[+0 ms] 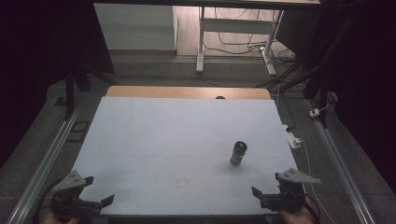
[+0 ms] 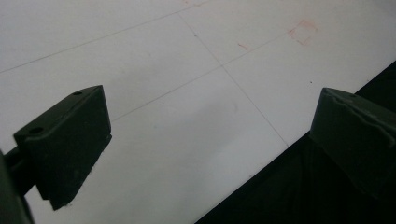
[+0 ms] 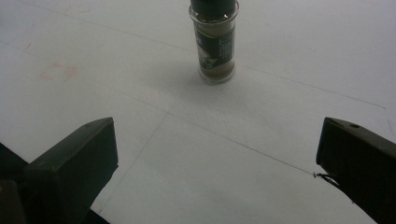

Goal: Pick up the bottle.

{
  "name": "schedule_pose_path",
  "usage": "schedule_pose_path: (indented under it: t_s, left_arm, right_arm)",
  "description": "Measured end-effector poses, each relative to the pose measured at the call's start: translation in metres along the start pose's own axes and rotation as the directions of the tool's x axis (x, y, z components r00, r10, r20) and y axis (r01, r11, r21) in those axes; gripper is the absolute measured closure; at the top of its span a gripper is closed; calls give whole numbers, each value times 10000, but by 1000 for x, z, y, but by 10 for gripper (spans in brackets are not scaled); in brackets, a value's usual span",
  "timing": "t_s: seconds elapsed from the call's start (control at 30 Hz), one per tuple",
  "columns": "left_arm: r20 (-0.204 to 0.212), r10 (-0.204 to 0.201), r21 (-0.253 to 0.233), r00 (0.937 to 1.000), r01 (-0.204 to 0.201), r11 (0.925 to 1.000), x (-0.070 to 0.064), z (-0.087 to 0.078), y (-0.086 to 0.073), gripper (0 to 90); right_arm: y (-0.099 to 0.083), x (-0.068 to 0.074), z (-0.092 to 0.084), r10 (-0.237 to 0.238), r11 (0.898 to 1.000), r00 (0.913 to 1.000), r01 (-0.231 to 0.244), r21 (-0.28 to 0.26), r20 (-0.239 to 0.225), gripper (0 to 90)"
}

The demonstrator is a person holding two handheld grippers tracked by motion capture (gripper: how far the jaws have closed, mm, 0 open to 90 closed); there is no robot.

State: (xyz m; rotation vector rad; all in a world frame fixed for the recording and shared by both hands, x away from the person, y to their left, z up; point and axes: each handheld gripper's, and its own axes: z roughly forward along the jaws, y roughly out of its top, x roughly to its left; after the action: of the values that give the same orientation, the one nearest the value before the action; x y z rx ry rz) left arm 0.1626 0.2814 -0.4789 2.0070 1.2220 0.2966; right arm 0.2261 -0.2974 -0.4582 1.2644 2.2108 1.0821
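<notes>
The right gripper (image 1: 273, 196), jaws wide and empty, should be brought forward level and centred on the spice jar (image 1: 238, 154), standing upright right of centre on the white table (image 1: 154, 140); a clear glass body, dark cap and dark label are seen

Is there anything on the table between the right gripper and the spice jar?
Nothing: bare white table lies between the open right gripper and the spice jar, seen in the right gripper view.
</notes>
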Motion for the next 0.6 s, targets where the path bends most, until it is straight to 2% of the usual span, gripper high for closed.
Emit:
schedule_pose_path:
  t_s: [0.4, 0.6]
  left_arm:
    - [156, -63, 137, 9999, 61, 9999, 1, 0, 0, 0]
    - [169, -75, 35, 9998, 75, 10000, 1, -1, -1, 0]
  right_arm:
    - [1, 1, 2, -96, 9999, 9999, 97, 76, -98, 0]
    - [1, 1, 2, -121, 9999, 9998, 123, 93, -173, 0]
